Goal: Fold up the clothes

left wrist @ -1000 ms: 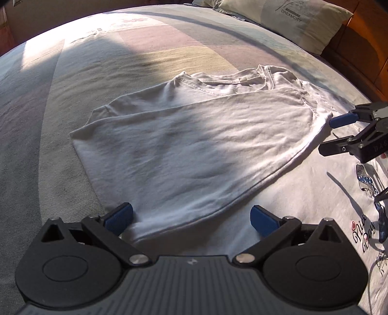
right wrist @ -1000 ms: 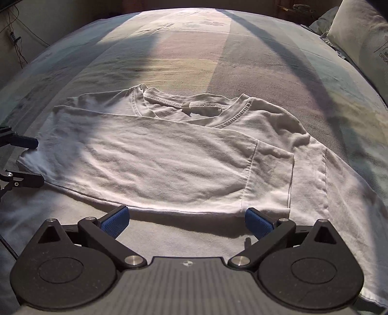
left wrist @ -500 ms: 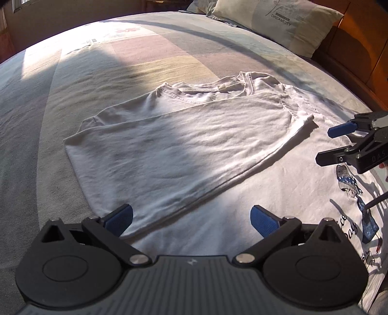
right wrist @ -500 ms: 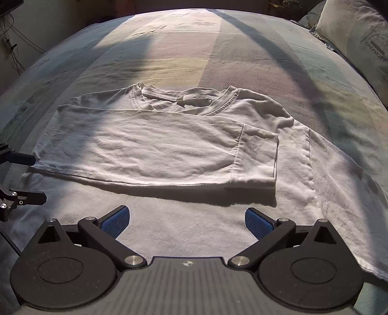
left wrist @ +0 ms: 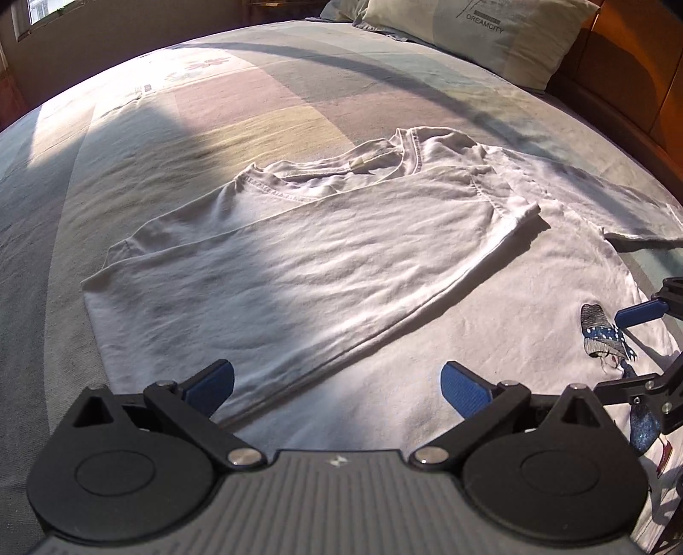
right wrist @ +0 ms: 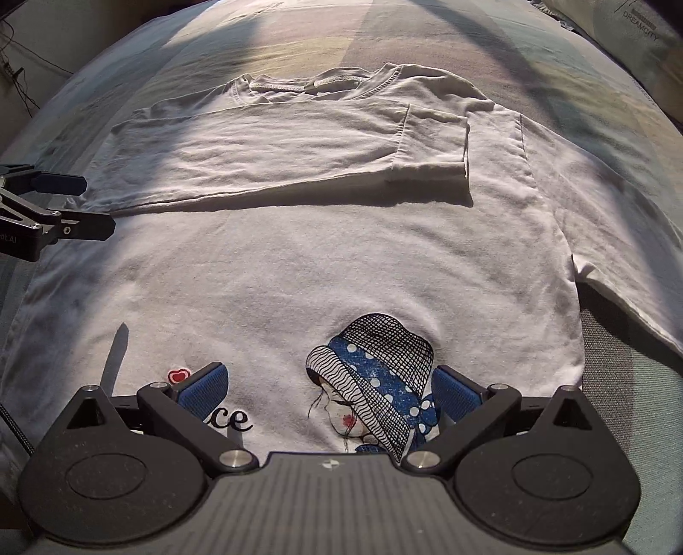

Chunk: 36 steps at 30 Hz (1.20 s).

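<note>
Both grippers have drawn back, exposing the printed near half. Left gripper (left wrist: 337,380) and right gripper (right wrist: 328,386) gape wide, empty. White cotton T-shirt (right wrist: 299,256) lies on the patchwork bedspread (left wrist: 256,106), long axis left–right; unfolded near edge nearer right gripper.

Before me spreads a bed (left wrist: 264,98) with a pastel-blocked sheet, low sun striping it with long shadows. At its head a pillow (left wrist: 482,34) leans on a wooden headboard (left wrist: 631,72). A window (left wrist: 40,10) glows at the far corner.
</note>
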Motion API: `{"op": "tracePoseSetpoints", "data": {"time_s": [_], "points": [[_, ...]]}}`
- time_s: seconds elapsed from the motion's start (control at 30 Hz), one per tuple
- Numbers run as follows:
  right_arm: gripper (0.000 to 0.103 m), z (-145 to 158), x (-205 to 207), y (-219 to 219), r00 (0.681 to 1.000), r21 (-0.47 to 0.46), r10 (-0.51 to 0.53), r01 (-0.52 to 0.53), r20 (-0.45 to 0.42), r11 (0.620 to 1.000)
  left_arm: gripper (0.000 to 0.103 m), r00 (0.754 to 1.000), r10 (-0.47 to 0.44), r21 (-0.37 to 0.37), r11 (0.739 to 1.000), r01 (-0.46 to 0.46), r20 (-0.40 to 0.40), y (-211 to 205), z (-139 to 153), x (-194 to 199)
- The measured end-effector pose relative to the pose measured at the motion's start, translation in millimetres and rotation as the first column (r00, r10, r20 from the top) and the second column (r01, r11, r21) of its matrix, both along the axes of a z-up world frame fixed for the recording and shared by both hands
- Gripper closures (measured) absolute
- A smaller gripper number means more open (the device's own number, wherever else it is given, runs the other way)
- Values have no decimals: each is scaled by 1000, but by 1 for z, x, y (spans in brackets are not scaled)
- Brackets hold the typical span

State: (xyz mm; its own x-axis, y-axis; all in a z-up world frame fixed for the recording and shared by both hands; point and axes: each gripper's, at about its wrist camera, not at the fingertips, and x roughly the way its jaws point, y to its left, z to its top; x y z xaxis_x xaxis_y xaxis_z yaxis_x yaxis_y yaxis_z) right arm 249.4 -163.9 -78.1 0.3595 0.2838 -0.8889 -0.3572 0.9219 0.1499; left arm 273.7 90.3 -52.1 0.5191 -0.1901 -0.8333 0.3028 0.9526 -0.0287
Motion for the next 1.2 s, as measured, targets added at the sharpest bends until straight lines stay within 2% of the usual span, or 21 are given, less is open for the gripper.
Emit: {"op": "tracePoseSetpoints", "data": {"time_s": [0.07,0.13,0.23,0.37,0.6,0.7,0.87,0.93,1.07,1.2], "points": [[0,7,-4,-18,999,53,-42,42,1,998,1,999,-28,27,999,27,28,-18,4,0],[0,16,-5,-47,991,106,-132,130,16,986,1,995,-70,58,996,66,66,-38,9,-1],[0,28,-4,-99,955,155,-292,282,49,947,1,981,-131,73,990,122,140,-69,17,-2],[0,28,-9,-179,859,190,-505,484,87,855,1,958,-199,61,980,190,205,-110,25,3],[0,12,-24,-292,684,199,-715,688,143,698,1,931,-289,39,957,288,221,-176,24,16],[0,8,-26,-324,638,213,-754,724,153,656,1,919,-329,47,944,327,218,-200,21,19],[0,-5,-21,-362,596,272,-792,746,136,608,1,924,-344,-23,935,353,166,-238,17,30],[0,-11,-20,-371,585,309,-802,745,122,591,1,912,-369,-18,926,378,179,-254,16,31],[0,-14,-17,-378,580,357,-805,731,123,581,1,892,-409,-20,907,420,194,-283,16,34],[0,-19,-15,-392,535,460,-841,727,85,509,1,887,-419,-24,902,431,194,-301,17,40]]}}
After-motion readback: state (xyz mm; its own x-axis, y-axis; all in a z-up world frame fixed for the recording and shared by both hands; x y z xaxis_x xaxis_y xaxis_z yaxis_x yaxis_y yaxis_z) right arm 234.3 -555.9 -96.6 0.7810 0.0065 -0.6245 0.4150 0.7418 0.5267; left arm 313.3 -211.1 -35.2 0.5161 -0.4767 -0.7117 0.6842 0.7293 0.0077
